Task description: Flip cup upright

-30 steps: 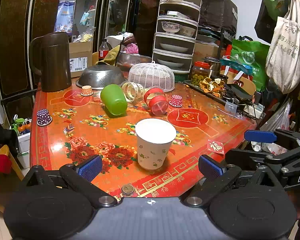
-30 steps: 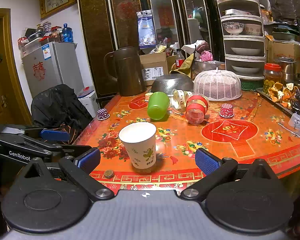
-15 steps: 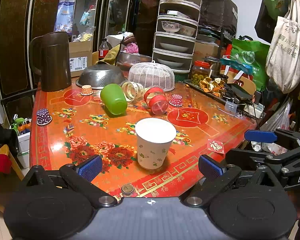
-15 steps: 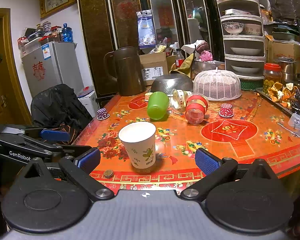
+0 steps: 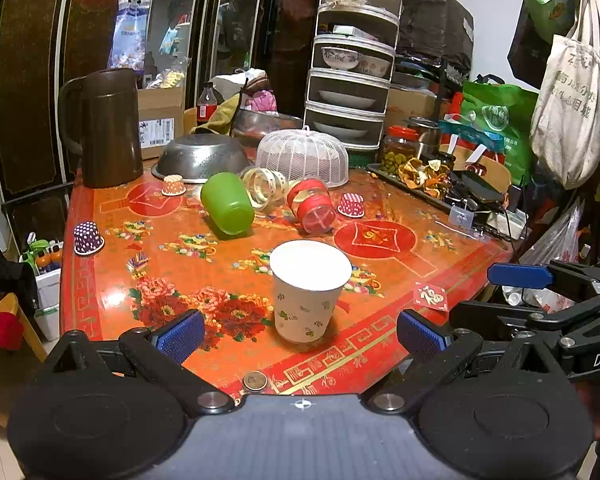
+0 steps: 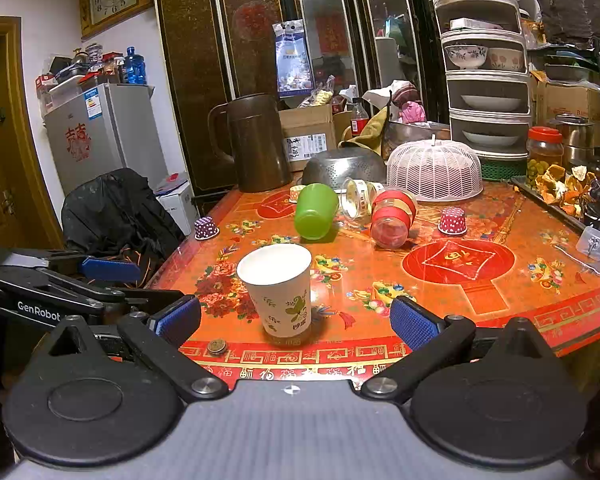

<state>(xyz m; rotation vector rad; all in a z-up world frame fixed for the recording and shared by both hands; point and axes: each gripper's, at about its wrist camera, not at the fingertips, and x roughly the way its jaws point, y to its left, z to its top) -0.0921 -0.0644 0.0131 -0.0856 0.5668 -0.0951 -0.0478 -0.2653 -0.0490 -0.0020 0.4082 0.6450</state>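
A red floral table point(image 5: 384, 264) fills a cluttered room, with a brown jug point(image 5: 104, 128) at its far left corner. The paper cup point(image 5: 308, 292) stands upright near the front edge, and nothing has shifted since earlier. The left gripper point(image 5: 300, 330) and right gripper point(image 6: 296, 318) both hang with jaws apart, empty.

Black grippers point(image 5: 300, 330) – blue ribbed pads point(image 6: 178, 320), silver screws

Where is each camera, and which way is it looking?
Left wrist: sits on the left gripper, faces across the table at the paper cup; its open fingers and the right gripper show.
Right wrist: sits on the right gripper, faces the same cup; the left gripper shows.
Both share the cup and green cup.
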